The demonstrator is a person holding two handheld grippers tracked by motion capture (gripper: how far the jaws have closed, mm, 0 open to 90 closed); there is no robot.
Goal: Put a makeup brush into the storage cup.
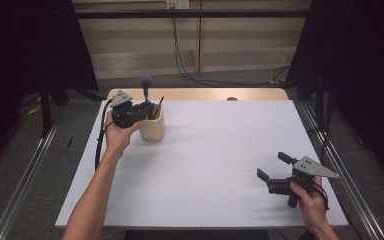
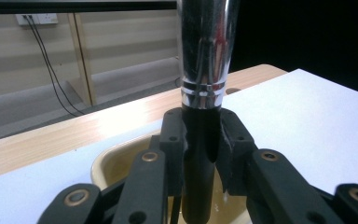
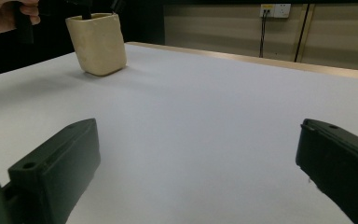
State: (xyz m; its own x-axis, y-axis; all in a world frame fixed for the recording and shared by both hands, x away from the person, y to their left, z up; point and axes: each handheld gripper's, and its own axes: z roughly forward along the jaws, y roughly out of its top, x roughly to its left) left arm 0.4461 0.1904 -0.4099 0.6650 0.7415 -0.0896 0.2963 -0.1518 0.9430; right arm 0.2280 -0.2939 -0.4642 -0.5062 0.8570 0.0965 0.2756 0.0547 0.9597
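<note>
**Brush upright in the cup, left tongs clamped on its handle**

On the left side of the white table, you are holding the left tongs over the cream, rounded-square ceramic cup, which is standing near the table's far left corner, just in front of the bare wooden edge strip. Your left hand is wrapping the tool's body from below, with the cable hanging down beside your forearm. In the left gripper view, the left tongs are pressing from both sides on the black lower handle of a makeup brush with a shiny silver metal ferrule; the handle is standing upright between the jaws, and its lower end is reaching down inside the cup's mouth. Whether it is touching the bottom, you cannot tell from here. From above, the brush's grey, rounded bristle head is rising well clear of the cup's rim, and another thin dark stick is leaning in the cup beside it.

Over on the right, near the table's near right corner and well apart from the cup, your right hand is holding the right tongs low over the table. Their jaws are standing wide apart with nothing between them, pointing across the white surface toward the cup.
</note>
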